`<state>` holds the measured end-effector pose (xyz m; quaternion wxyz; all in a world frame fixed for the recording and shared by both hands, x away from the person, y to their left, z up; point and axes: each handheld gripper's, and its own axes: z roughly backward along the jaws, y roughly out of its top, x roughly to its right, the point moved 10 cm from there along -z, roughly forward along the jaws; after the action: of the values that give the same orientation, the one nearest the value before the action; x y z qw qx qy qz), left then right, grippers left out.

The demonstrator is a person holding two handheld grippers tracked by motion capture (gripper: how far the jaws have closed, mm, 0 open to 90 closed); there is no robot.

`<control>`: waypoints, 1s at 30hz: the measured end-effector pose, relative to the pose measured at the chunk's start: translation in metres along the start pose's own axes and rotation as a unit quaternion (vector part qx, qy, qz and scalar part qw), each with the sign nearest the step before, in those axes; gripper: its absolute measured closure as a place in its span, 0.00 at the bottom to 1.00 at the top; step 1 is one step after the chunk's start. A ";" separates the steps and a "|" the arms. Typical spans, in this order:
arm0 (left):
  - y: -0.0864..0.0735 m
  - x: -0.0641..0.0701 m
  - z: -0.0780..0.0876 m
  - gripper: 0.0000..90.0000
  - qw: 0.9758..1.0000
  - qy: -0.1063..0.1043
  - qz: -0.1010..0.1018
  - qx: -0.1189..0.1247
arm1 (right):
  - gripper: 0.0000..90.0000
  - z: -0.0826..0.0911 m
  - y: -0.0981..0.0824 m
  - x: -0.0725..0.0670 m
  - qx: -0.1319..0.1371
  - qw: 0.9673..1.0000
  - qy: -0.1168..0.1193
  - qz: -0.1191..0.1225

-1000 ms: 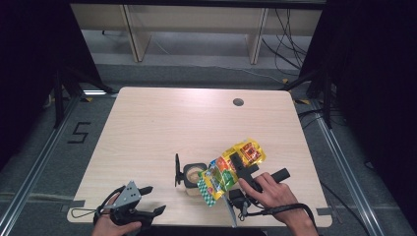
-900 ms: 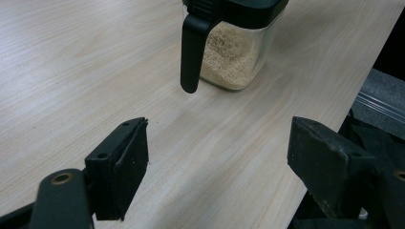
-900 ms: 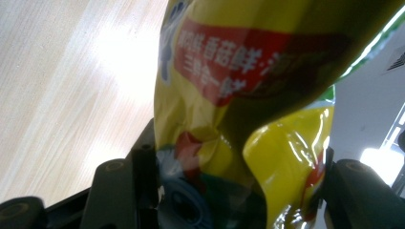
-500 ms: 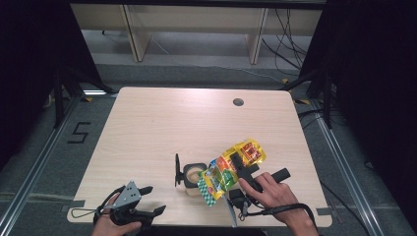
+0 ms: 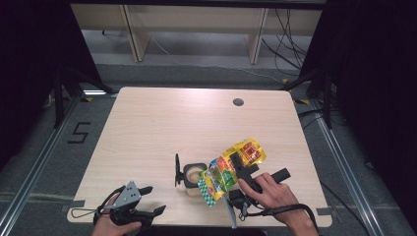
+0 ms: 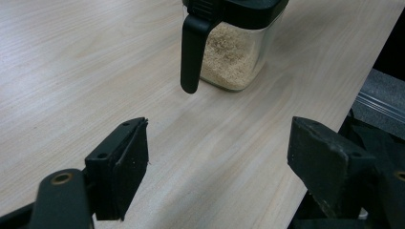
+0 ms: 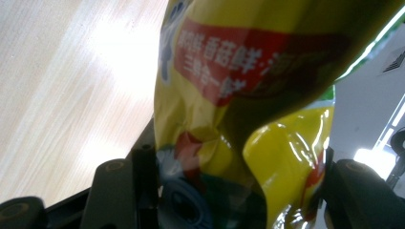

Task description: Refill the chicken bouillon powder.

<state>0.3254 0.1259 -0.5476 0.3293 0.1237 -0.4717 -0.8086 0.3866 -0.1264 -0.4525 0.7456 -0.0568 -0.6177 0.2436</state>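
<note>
A yellow printed pouch (image 5: 231, 169) hangs tilted over a small clear jar (image 5: 195, 174) of tan granules, its lower end above the jar's open top. My right gripper (image 5: 242, 166) is shut on the pouch, and in the right gripper view the pouch (image 7: 248, 109) bulges between both jaws of the right gripper (image 7: 239, 191). The jar's black lid (image 5: 176, 170) stands flipped up on its left side. My left gripper (image 5: 153, 199) stays open near the table's front left edge. In the left gripper view, the left gripper (image 6: 215, 162) has nothing between its jaws, and the jar (image 6: 234, 52) stands a short way ahead.
The wooden table (image 5: 162, 123) has a round cable hole (image 5: 238, 102) at the back right. Its near edge runs close to both hands. Behind the table stands low shelving (image 5: 196, 29), with dark curtains on either side.
</note>
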 end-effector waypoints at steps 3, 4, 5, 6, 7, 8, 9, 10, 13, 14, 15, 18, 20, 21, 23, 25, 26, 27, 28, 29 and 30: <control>0.000 -0.001 0.000 0.24 1.000 0.000 -0.006 0.000 | 0.48 0.001 0.000 0.003 -0.005 1.000 0.002 0.029; 0.000 -0.001 0.000 0.24 1.000 0.000 -0.009 0.000 | 0.48 0.001 0.000 0.003 -0.004 1.000 0.001 0.026; 0.000 0.000 0.000 0.24 1.000 0.002 0.000 0.001 | 0.48 0.000 0.001 0.006 0.000 0.999 -0.004 0.044; 0.000 0.000 0.000 0.24 1.000 0.002 0.000 0.000 | 0.48 0.000 0.001 0.004 0.000 0.999 -0.003 0.040; -0.001 -0.001 0.000 0.24 1.000 0.000 -0.005 -0.005 | 0.48 0.002 0.001 0.001 -0.008 1.000 0.000 0.018; -0.001 -0.001 0.000 0.24 1.000 0.000 -0.007 -0.005 | 0.48 0.001 0.003 0.005 -0.003 0.999 -0.001 0.038; -0.002 -0.001 0.000 0.24 1.000 0.004 -0.007 -0.009 | 0.48 0.001 0.003 0.005 -0.002 0.999 0.000 0.041; -0.001 0.000 -0.001 0.24 1.000 0.001 -0.004 -0.005 | 0.48 0.000 0.004 0.006 0.001 0.999 -0.004 0.047; -0.001 -0.002 0.000 0.24 1.000 -0.001 -0.014 -0.005 | 0.48 -0.001 0.004 0.006 0.003 0.999 -0.004 0.051; -0.001 -0.001 0.000 0.24 1.000 0.000 -0.003 -0.005 | 0.48 -0.001 0.004 0.006 0.003 0.999 -0.003 0.051; -0.001 -0.001 -0.001 0.24 1.000 0.000 -0.003 -0.004 | 0.48 -0.001 0.004 0.006 0.003 0.999 -0.003 0.050; -0.001 -0.001 0.000 0.24 1.000 0.000 -0.006 -0.004 | 0.48 -0.001 0.004 0.005 0.003 0.999 0.000 0.051; -0.001 -0.001 0.000 0.24 1.000 0.000 -0.004 -0.003 | 0.48 -0.002 0.004 0.001 0.000 0.999 0.005 0.033; 0.000 0.000 -0.001 0.24 1.000 0.000 -0.002 0.000 | 0.48 -0.002 0.004 0.000 -0.001 0.999 0.007 0.032; -0.001 -0.001 0.000 0.24 1.000 0.002 -0.003 -0.002 | 0.48 -0.002 0.004 -0.001 0.000 1.000 0.005 0.028; -0.001 -0.001 0.000 0.24 1.000 0.002 -0.003 -0.001 | 0.48 -0.003 0.004 0.002 0.006 0.999 0.001 0.040; 0.000 -0.001 -0.001 0.24 1.000 0.001 -0.002 0.002 | 0.49 -0.002 0.003 0.001 0.001 1.000 0.004 0.026; 0.000 -0.001 -0.001 0.24 1.000 0.001 -0.002 0.002 | 0.49 -0.001 0.002 0.001 0.000 1.000 0.003 0.023; 0.000 -0.001 -0.001 0.24 1.000 0.001 -0.002 0.002 | 0.49 -0.001 0.002 0.001 -0.001 1.000 0.003 0.022; 0.000 -0.001 -0.001 0.24 1.000 0.001 -0.002 0.002 | 0.49 -0.001 0.002 0.001 -0.001 1.000 0.004 0.022; 0.000 -0.001 -0.001 0.24 1.000 0.001 -0.002 0.002 | 0.49 -0.001 0.002 0.000 0.000 1.000 0.005 0.021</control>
<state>0.3266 0.1258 -0.5484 0.3279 0.1261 -0.4728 -0.8081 0.3874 -0.1242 -0.4534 0.7433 -0.0713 -0.6126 0.2591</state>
